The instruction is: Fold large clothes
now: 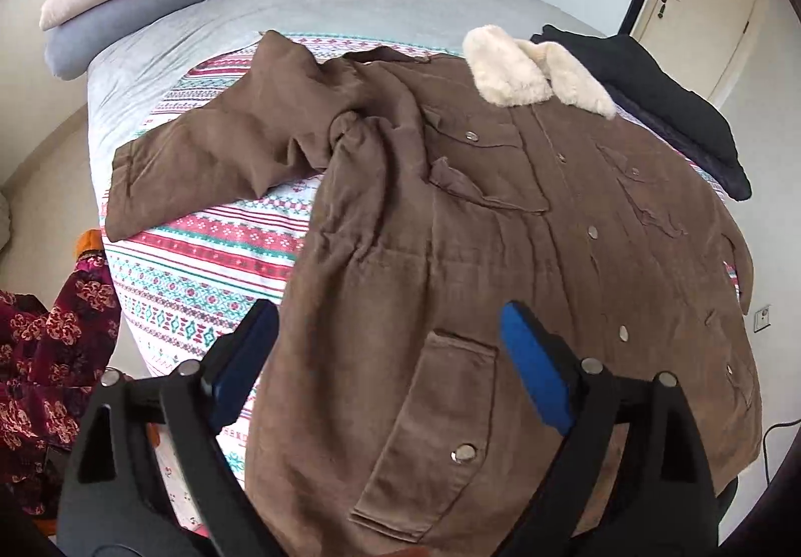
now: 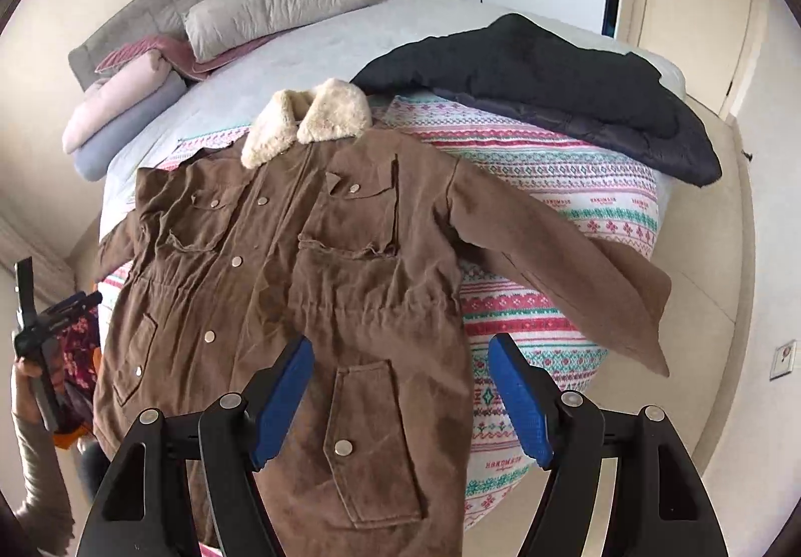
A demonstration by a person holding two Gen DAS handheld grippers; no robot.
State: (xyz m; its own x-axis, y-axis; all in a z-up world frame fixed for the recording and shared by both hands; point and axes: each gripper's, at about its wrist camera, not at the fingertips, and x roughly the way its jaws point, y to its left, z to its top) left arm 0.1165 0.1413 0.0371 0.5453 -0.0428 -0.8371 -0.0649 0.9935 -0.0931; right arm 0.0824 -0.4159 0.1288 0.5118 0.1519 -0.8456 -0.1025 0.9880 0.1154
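Brown coat (image 1: pixel 450 216) spread flat on bed (image 1: pixel 200 56), below and ahead of both tongs. Left tongs (image 1: pixel 390 357) wide open, empty. Right tongs (image 2: pixel 400 387) wide open, empty, above hem pocket.

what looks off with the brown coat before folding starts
The brown coat lies front up, but its sleeves don't match: one sleeve is bunched near the shoulder, and the other sleeve hangs past the bed edge.
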